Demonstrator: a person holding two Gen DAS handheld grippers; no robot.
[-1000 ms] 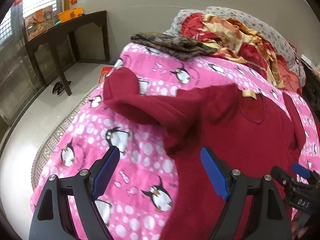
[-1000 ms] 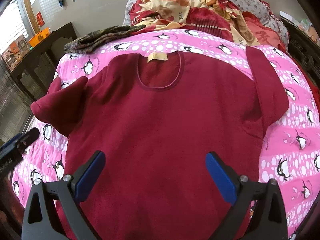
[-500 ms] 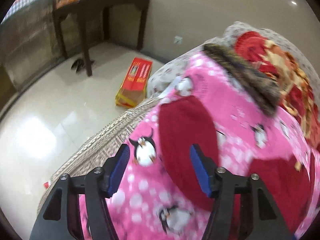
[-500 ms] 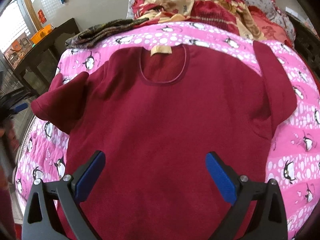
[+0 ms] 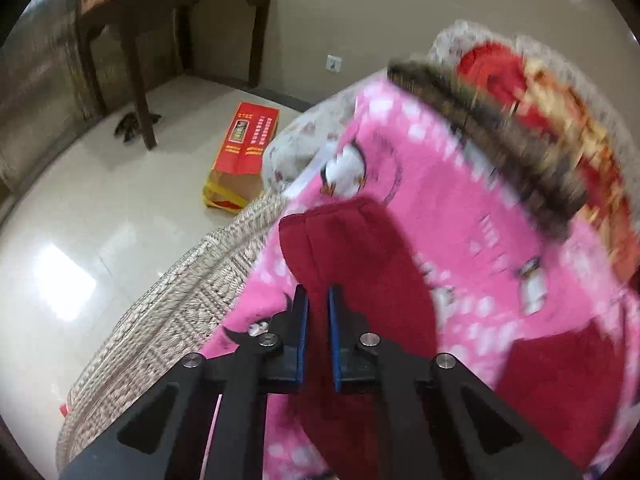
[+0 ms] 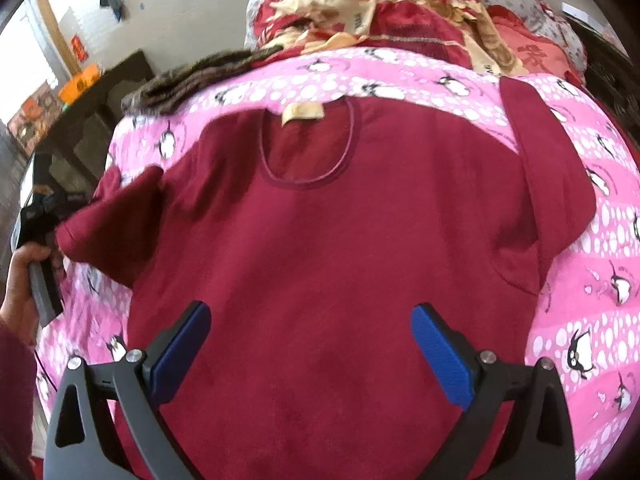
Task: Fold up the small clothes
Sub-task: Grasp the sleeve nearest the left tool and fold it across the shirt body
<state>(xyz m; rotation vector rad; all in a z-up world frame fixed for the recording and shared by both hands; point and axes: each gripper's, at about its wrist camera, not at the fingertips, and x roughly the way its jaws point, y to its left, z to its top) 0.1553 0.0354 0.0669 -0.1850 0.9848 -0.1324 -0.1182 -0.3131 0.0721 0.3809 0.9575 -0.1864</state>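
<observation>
A dark red sweater (image 6: 328,248) lies flat, neck away from me, on a pink penguin blanket (image 6: 600,280). Its left sleeve (image 5: 360,264) reaches the bed's left edge. My left gripper (image 5: 318,304) is shut on that sleeve near its cuff; it also shows at the far left of the right wrist view (image 6: 40,216), held in a hand. My right gripper (image 6: 310,324) is open and empty, hovering over the sweater's lower body. The right sleeve (image 6: 536,168) lies folded along the body.
A brown patterned cloth (image 6: 188,80) and a heap of red and orange bedding (image 6: 400,16) lie at the bed's head. Off the left edge are a tiled floor, a red and yellow bag (image 5: 240,156) and a dark wooden table (image 5: 160,12).
My left gripper swung left to the sleeve end at the bed's edge and closed from wide open onto the sleeve. The right gripper stayed open and drifted slightly nearer the sweater.
</observation>
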